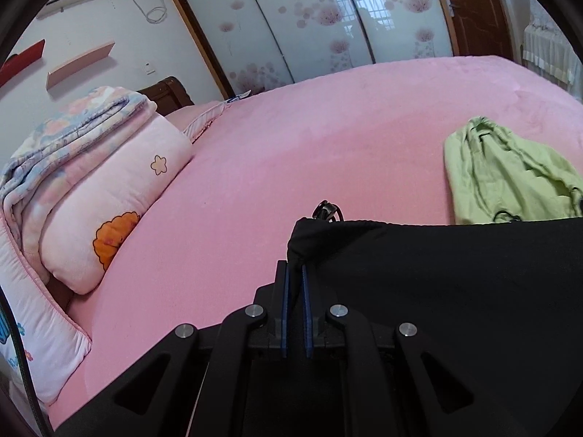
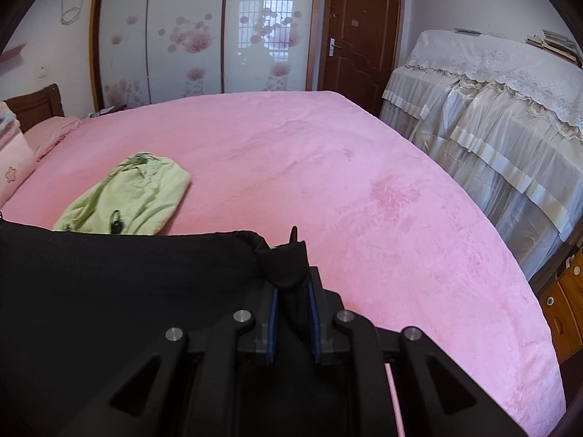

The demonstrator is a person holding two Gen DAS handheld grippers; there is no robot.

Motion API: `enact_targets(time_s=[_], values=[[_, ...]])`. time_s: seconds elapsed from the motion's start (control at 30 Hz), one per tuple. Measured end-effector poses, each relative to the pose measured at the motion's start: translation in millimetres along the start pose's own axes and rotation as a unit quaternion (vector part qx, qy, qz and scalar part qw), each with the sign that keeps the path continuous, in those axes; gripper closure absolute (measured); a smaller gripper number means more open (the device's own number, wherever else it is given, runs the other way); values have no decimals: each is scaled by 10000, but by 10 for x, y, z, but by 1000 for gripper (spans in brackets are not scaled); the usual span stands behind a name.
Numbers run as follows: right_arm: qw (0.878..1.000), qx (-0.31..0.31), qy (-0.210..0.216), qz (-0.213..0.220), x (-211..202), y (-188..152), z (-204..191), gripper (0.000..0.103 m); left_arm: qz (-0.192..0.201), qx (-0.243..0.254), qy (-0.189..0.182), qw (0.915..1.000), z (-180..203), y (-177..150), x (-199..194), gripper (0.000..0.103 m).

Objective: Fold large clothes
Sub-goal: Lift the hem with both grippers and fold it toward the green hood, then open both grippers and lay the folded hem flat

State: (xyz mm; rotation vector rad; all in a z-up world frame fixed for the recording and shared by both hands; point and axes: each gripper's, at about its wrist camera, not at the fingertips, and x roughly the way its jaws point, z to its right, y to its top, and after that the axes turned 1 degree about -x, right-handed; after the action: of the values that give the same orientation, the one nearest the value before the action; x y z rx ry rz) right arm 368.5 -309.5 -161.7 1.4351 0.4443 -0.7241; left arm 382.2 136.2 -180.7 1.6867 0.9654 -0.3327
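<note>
Bed: pink cover, broad free area ahead. Black garment: held up over the near edge of the bed, its top hem stretched between the two tools. Green garment: crumpled on the bed just beyond the hem; risk that the black cloth lands on it or drags it. Left tool: closed narrow on one bunched corner. Right tool: clamped on the other corner. Both holds are shallow; a slip would likely collapse the spread.

No legible text or labels anywhere.
</note>
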Motion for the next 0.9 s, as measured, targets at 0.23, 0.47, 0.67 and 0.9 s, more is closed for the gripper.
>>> enact_targets(time_s=[0.23,0.47,0.67,0.9], values=[[9973,23,-149,-722,590,-156,-76,89,-924,-51,533,9943,163,-326,745,100],[9957,298,153,-864,572,-93,19,80,-1150,-296,246,9926,46,-366,841,99],[9865,1342,812,-462,-14,20,261,68,-537,-618,-170,9965,-90,-356,280,81],[9923,-54,1133,-492,-633,-225,-811,68,-604,-743,-1513,9838,278,-674,-566,43]])
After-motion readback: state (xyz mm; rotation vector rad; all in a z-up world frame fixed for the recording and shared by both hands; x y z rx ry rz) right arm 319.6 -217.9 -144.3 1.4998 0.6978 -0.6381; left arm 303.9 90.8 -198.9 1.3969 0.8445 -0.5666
